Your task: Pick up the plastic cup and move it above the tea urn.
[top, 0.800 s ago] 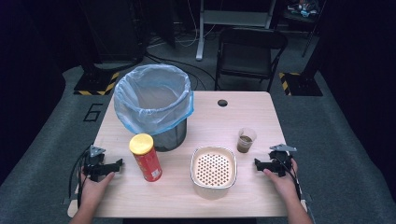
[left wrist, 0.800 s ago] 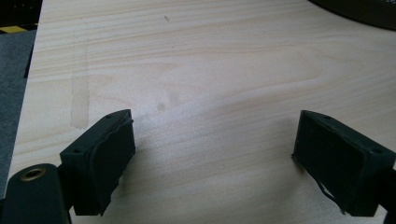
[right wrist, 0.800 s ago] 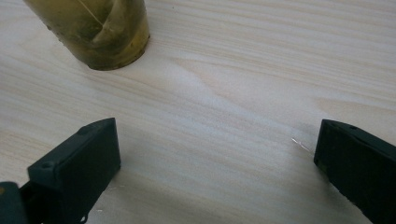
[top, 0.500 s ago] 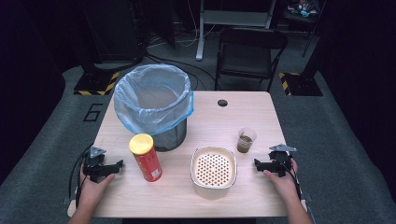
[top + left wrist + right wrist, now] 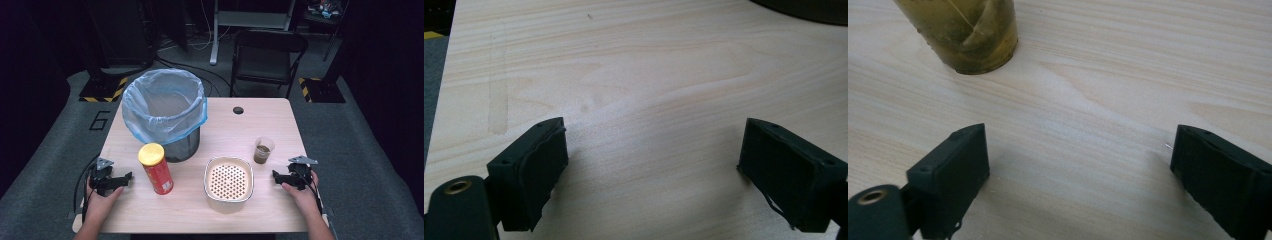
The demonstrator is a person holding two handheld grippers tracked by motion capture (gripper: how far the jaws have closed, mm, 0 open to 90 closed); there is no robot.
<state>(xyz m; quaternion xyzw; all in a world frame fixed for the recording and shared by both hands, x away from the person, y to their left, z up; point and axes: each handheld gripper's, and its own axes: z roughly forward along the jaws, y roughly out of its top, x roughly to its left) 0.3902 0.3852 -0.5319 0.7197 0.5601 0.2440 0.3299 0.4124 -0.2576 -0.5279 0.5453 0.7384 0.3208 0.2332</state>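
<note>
The left gripper (image 5: 120,178) rests wide open and empty near the table's (image 5: 250,125) left edge. Just right stands a red can (image 5: 156,168) with a yellow lid, its label unreadable. The cup (image 5: 263,150) stands near the right gripper (image 5: 278,176), also open and empty.

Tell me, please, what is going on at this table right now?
A person sits at the table with a gripper in each hand, both resting on the wood with jaws open and nothing between them. The left gripper lies beside the red can with a yellow lid; the right gripper points towards the small plastic cup of brownish liquid. A perforated white bowl and a bin with a blue liner stand between them, untouched.
</note>
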